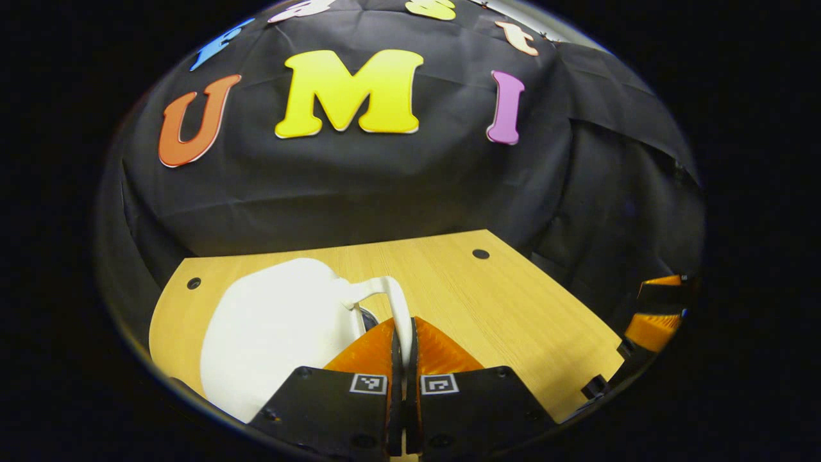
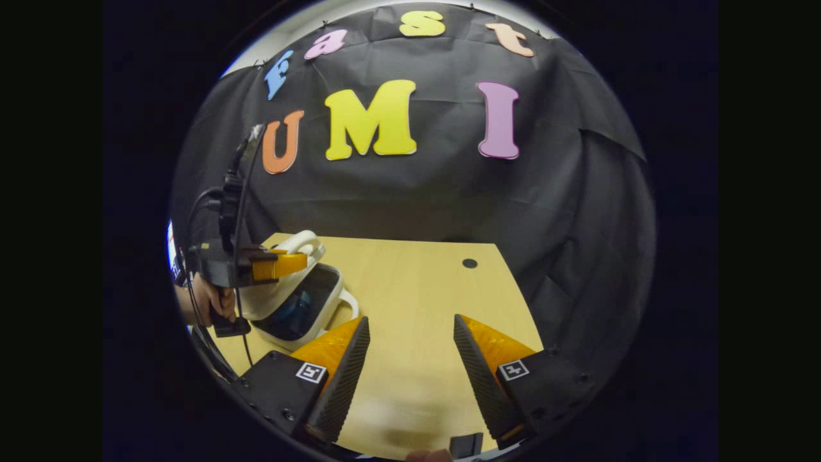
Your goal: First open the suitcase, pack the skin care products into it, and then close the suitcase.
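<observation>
L gripper (image 1: pixel 403 350) clamped on white suitcase (image 1: pixel 276 333) handle (image 1: pixel 397 308), lid partly lifted; R gripper (image 2: pixel 410 350) wide, above table (image 2: pixel 410 289).

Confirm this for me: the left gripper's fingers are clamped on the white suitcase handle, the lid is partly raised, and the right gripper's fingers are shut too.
One thing is wrong: the right gripper is open, its fingers spread apart over bare table, as the right gripper view shows. The rest holds: the left gripper pinches the handle of the suitcase, whose lid is partly raised.
</observation>
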`<control>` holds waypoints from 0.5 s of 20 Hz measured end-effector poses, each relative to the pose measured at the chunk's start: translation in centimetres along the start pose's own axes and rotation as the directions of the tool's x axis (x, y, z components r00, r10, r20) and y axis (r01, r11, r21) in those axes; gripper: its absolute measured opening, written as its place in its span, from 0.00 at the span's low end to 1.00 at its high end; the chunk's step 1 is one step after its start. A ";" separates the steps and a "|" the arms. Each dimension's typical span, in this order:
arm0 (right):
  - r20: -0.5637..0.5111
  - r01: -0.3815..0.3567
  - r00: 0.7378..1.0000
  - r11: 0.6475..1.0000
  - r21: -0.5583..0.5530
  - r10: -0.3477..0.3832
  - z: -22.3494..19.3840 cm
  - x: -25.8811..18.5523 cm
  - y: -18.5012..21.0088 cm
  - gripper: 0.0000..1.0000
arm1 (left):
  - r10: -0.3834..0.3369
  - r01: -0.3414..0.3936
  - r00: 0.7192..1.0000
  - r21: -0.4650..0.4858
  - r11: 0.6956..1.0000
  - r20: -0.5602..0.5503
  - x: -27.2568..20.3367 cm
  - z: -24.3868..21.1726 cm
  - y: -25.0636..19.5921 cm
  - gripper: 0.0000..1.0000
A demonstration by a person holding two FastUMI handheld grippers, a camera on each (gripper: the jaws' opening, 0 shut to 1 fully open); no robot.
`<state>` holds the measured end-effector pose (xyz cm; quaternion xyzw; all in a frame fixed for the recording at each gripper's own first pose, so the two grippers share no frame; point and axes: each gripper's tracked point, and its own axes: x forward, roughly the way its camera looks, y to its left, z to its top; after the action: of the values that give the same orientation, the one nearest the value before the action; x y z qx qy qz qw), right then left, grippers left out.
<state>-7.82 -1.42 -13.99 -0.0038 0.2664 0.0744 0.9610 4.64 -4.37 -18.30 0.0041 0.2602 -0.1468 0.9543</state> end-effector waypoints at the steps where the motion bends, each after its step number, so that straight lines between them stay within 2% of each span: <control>1: -0.003 0.012 1.000 1.000 0.005 -0.012 -0.1 -0.2 -0.8 0.78 | -0.003 0.003 1.000 0.013 1.000 -0.017 0.9 -1.1 -0.7 0.05; 4: -0.011 0.040 0.999 0.999 0.010 -0.040 -0.1 -0.2 -2.7 0.78 | 0.003 0.001 0.997 0.048 0.999 -0.076 3.2 -3.7 -1.7 0.05; 10: -0.029 0.048 0.998 0.999 0.012 -0.048 0.5 0.4 -4.2 0.79 | 0.019 -0.013 0.988 0.039 0.999 -0.151 5.1 -6.7 -3.0 0.06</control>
<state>-6.62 -5.48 -13.92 -0.0054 0.2806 0.0497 0.9585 4.64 -8.11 -26.41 0.0355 0.3290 -0.1435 0.9327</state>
